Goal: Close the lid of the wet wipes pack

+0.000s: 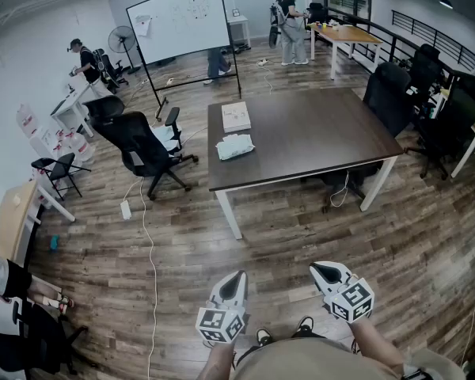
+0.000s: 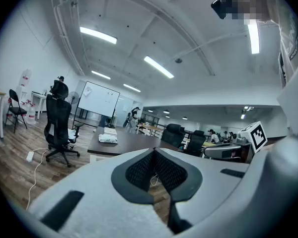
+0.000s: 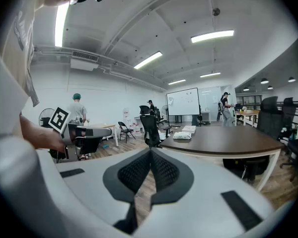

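The wet wipes pack (image 1: 235,146) lies on the left part of the dark tabletop (image 1: 317,133), close to its left edge. A flat pale box (image 1: 236,117) is set just beyond it on the far side. Whether the lid is up or down cannot be told at this range.

In the head view the left claw (image 1: 238,276) and the right claw (image 1: 316,268) are held low over the wooden floor (image 1: 285,228). Both are on the near side of the tabletop and well apart from it and from the pack. How the jaws stand is not readable there.

That is shown by the gripper views. In the left gripper view the left claw (image 2: 154,150) is pressed together at the tips with nothing between them. In the right gripper view the right claw (image 3: 150,150) is likewise pressed together and empty.

The left gripper view shows the pack (image 2: 108,138) small on the tabletop, with a black office chair (image 2: 58,125) to the left and a whiteboard (image 2: 100,99) farther off. The right gripper view shows the pack (image 3: 182,136) with the box (image 3: 188,129) behind it. It also shows the underside of the tabletop and a white leg, which are hidden from above.

Only the head view gives the layout from above: the pack and box at the left end, and the rest of the surface bare.
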`<action>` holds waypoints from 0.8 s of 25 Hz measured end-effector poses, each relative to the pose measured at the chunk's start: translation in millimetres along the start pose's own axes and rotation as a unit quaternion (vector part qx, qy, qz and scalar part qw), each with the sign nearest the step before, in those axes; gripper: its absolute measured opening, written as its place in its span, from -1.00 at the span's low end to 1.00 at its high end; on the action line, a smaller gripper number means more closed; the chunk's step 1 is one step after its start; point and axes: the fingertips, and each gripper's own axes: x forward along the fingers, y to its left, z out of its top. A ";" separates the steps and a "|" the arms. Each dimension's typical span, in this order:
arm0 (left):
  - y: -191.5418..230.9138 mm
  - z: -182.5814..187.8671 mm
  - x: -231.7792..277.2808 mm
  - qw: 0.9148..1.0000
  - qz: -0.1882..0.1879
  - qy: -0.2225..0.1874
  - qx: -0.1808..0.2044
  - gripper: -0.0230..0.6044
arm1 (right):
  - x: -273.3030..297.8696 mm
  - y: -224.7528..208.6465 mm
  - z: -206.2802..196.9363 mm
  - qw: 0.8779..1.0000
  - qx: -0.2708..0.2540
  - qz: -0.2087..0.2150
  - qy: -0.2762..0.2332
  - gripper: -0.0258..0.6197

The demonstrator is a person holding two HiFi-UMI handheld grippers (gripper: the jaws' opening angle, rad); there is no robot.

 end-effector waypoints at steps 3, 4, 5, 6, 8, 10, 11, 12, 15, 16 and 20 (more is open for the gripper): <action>-14.5 -5.1 -1.2 1.000 0.001 0.005 -0.003 -0.90 | -11.1 -1.5 0.1 1.000 0.010 0.006 -0.010 -0.88; -18.8 -7.2 -0.8 1.000 0.003 0.006 -0.005 -0.90 | -13.4 -2.2 -0.5 1.000 0.015 0.007 -0.012 -0.88; -22.9 -8.4 -0.3 1.000 0.004 0.008 -0.007 -0.90 | -14.9 -2.5 -0.8 1.000 0.020 0.009 -0.014 -0.88; -26.6 -8.4 -0.1 1.000 0.005 0.009 -0.008 -0.90 | -16.0 -2.7 -0.4 1.000 0.024 0.011 -0.016 -0.88; -32.5 -6.6 0.2 1.000 0.005 0.008 -0.004 -0.90 | -16.9 -5.5 1.6 1.000 0.021 0.013 -0.018 -0.88; -34.9 -9.2 1.7 1.000 0.007 0.016 0.002 -0.90 | -17.4 -12.5 2.4 1.000 0.009 0.013 -0.017 -0.88; -35.1 -12.1 2.8 1.000 0.010 0.022 0.003 -0.90 | -17.8 -16.4 2.3 1.000 0.002 0.013 -0.016 -0.88; -35.4 -14.7 4.0 1.000 0.013 0.028 0.004 -0.90 | -18.5 -19.8 2.0 1.000 -0.003 0.013 -0.016 -0.88; -40.2 -18.1 8.8 0.999 0.019 0.034 0.004 -0.90 | -21.8 -27.6 -1.6 1.000 0.006 0.018 -0.019 -0.88; -43.3 -19.4 11.3 0.999 0.019 0.035 0.005 -0.90 | -23.5 -30.3 -4.4 0.999 0.013 0.020 -0.021 -0.88; -55.6 -29.3 19.4 0.998 0.025 0.049 0.005 -0.90 | -31.9 -37.7 -15.5 0.999 0.020 0.031 -0.021 -0.88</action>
